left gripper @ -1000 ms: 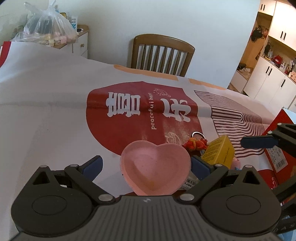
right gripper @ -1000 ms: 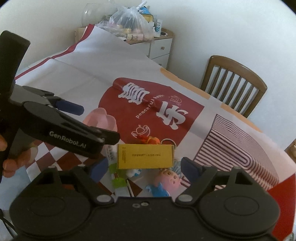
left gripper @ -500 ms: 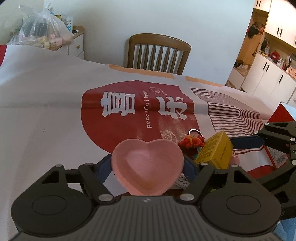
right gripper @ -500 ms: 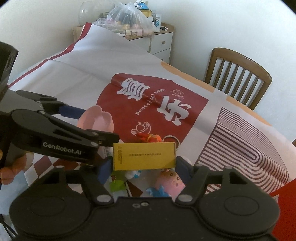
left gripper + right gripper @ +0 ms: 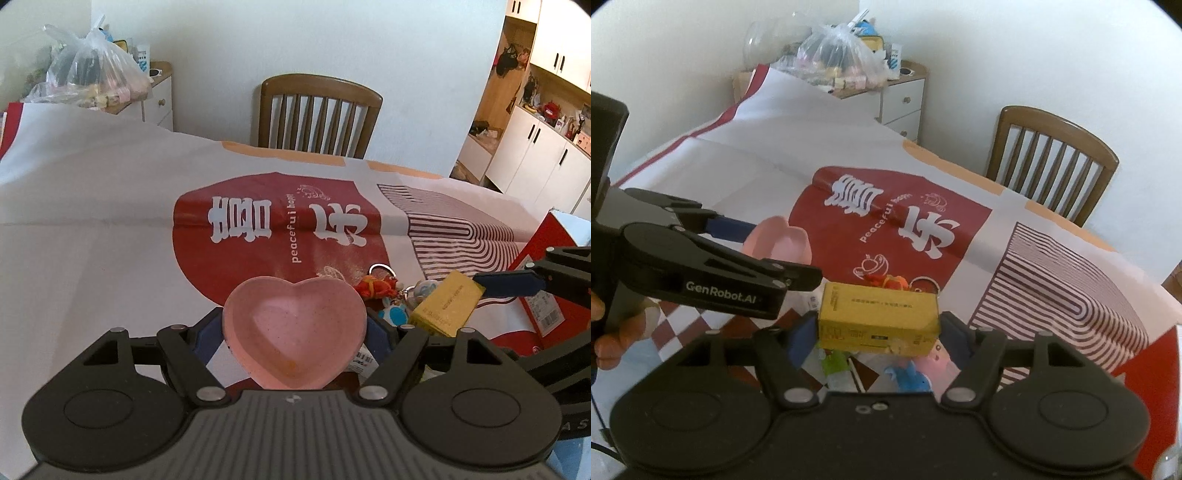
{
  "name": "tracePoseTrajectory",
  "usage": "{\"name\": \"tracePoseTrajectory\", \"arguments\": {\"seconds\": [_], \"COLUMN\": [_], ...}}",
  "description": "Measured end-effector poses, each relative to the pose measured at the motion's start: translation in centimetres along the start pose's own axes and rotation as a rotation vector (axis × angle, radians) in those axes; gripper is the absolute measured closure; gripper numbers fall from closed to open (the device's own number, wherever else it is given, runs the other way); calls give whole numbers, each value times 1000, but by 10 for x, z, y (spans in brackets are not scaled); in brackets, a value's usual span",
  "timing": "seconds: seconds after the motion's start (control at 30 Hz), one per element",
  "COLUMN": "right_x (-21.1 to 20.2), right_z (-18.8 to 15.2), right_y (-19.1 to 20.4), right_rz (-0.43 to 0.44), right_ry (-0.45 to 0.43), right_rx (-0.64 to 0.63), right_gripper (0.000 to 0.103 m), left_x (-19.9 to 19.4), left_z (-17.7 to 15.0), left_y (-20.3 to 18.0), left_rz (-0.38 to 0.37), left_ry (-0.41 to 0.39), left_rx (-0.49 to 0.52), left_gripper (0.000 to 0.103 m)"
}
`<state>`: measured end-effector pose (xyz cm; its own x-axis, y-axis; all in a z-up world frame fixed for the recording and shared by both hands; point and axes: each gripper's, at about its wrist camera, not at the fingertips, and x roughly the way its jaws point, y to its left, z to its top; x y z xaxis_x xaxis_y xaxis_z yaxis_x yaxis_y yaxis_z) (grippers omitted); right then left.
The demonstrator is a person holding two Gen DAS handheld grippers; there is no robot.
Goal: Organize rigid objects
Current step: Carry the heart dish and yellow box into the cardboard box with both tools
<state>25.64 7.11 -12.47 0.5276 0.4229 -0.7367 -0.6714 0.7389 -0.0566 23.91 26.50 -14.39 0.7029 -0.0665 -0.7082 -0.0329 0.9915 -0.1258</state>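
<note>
Change since a second ago: both claws have closed onto their items, which lay loose between spread fingers before; the yellow box now sits higher and tilted.

Item 1. Heart-shaped dish [image 5: 295,332]: pink, shallow, smooth rim, fine dark speckles, a small orange mark near its pointed end. Position: between the blue pads of the left claw [image 5: 295,334], point toward the camera, lobes away. The pads press on its two sides; grip is firm, jaws part-way closed on the dish. From the right wrist view the dish [image 5: 779,240] shows as a pink lobe beyond the left claw's arm.

Item 2. Yellow box [image 5: 879,317]: rectangular carton, mustard yellow, small dark print along the top face, red and black label marks on the near face, corners slightly worn. Position: held crosswise in the right claw [image 5: 879,332], one pad against each short end, raised off the desk. In the left wrist view the box [image 5: 447,306] appears tilted, a blue pad at its upper corner.

Item 3. Small toys: a red-orange keyring figure [image 5: 376,286], a blue-and-white figure [image 5: 395,314], a pink figure [image 5: 938,363] and a green piece [image 5: 833,363], clustered on the desk below and behind the box.

Surface: desk [image 5: 92,240] covered by a white cloth with a red printed panel. A wooden chair [image 5: 317,114] stands at the far edge.
</note>
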Motion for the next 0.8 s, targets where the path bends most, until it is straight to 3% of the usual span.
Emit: {"name": "tracePoseTrajectory", "arguments": {"seconds": [0.43,0.8], "right_x": [-56,-116], "right_z": [-4,-17], "right_y": [4,-16], "right_rz": [0,-48], "right_ry": [-47,-85], "right_rx": [31,97], "right_gripper": [34,34], "left_x": [-43,-91], "left_z": [8,15], "left_y": [-24,-70], "left_rz": [-27,-53], "left_ry": [-7,-12], "left_rx": [20,86], "left_gripper": [25,25]}}
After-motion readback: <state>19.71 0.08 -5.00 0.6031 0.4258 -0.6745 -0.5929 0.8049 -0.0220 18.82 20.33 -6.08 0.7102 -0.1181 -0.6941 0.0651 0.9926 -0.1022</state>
